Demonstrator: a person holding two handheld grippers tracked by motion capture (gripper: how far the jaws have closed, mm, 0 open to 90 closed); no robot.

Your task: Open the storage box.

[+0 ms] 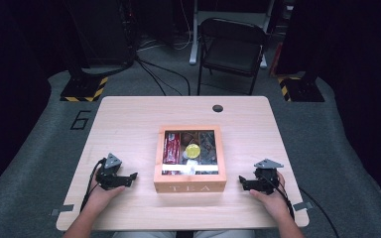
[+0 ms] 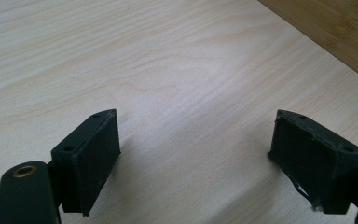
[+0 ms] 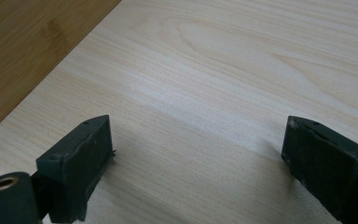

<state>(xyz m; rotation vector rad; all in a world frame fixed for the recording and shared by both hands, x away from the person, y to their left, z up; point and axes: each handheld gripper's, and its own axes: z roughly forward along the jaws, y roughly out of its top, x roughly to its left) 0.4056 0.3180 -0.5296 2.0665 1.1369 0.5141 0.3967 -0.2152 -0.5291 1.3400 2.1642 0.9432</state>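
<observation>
High view: left gripper [image 1: 133, 176] and right gripper [image 1: 241, 182], jaws spread and empty, rest on the table [image 1: 129, 119] flanking a closed wooden tea box [image 1: 190, 187].

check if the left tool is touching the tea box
Apart. In the high view, bare table shows between the left tool and the tea box; its jaws stand open and empty.

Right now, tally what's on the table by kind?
Wooden tea box: 1, lid shut
Grippers: 2, left gripper and right gripper, both open, one either side of the box
Total: 3
</observation>
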